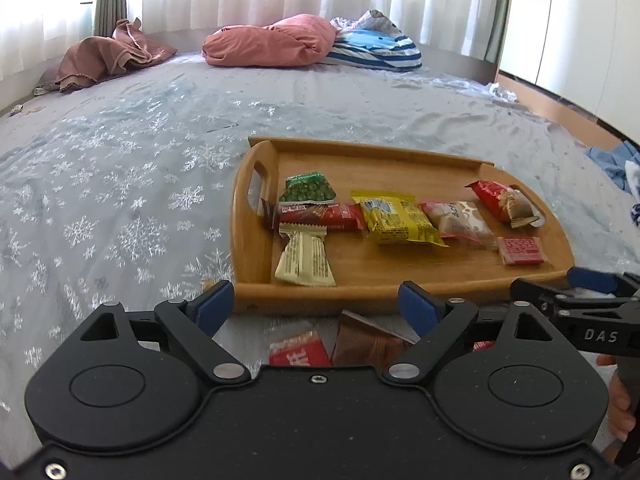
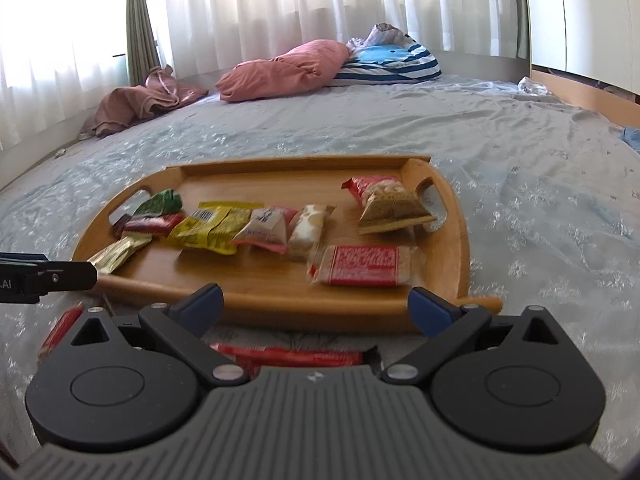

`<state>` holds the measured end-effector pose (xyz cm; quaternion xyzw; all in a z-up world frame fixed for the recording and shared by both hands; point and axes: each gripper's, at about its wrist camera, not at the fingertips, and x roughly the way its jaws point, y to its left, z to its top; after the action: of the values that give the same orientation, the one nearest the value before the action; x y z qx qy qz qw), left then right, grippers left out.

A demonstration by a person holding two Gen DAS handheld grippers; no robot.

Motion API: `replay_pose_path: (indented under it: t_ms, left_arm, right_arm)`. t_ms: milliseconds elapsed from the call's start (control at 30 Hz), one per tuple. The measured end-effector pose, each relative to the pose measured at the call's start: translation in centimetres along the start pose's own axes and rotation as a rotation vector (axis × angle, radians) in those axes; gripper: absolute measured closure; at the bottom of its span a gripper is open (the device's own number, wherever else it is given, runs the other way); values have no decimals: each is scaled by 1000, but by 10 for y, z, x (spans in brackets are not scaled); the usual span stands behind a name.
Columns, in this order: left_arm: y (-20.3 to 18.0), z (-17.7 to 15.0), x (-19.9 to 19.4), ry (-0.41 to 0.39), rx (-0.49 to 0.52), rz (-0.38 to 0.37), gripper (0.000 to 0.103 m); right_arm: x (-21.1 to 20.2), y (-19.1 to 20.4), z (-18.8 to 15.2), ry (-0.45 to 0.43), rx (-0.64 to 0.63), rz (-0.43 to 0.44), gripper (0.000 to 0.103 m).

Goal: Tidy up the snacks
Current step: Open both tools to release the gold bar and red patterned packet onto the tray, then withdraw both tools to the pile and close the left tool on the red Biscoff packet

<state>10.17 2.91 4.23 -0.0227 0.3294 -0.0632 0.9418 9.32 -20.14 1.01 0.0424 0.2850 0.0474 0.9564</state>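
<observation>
A wooden tray [image 1: 360, 296] [image 2: 248, 300] lies on the bed and holds several snack packets: a green pea bag [image 1: 307, 189], a yellow pack [image 1: 394, 219] [image 2: 212, 226], a red-and-white biscuit pack [image 1: 521, 250] [image 2: 362, 266], a cream wrapper [image 1: 305, 258]. My left gripper [image 1: 316, 307] hovers open just before the tray's near rim, nothing between its fingers. Below it on the sheet lie a red packet [image 1: 298, 350] and a brown packet [image 1: 366, 342]. My right gripper [image 2: 316, 305] is open and empty too, above a long red bar [image 2: 296, 357] on the sheet.
The bed has a pale blue snowflake sheet [image 1: 120, 200]. A pink pillow [image 1: 268, 42], a striped pillow [image 1: 376, 50] and a brown cloth [image 1: 104, 56] lie at the far end by white curtains. A wooden bed edge [image 1: 560, 108] runs along the right. Another red packet [image 2: 60, 330] lies left.
</observation>
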Motion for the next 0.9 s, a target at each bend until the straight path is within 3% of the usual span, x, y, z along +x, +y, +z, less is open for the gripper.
replay_pose_path:
  t_ms: [767, 900]
  left_arm:
    - [6, -37, -3, 57, -32, -13, 13]
    - [6, -39, -2, 72, -43, -44, 20]
  right_arm:
    - [-3, 5, -28, 25, 76, 28, 0]
    - [-3, 7, -30, 24, 59, 26, 0]
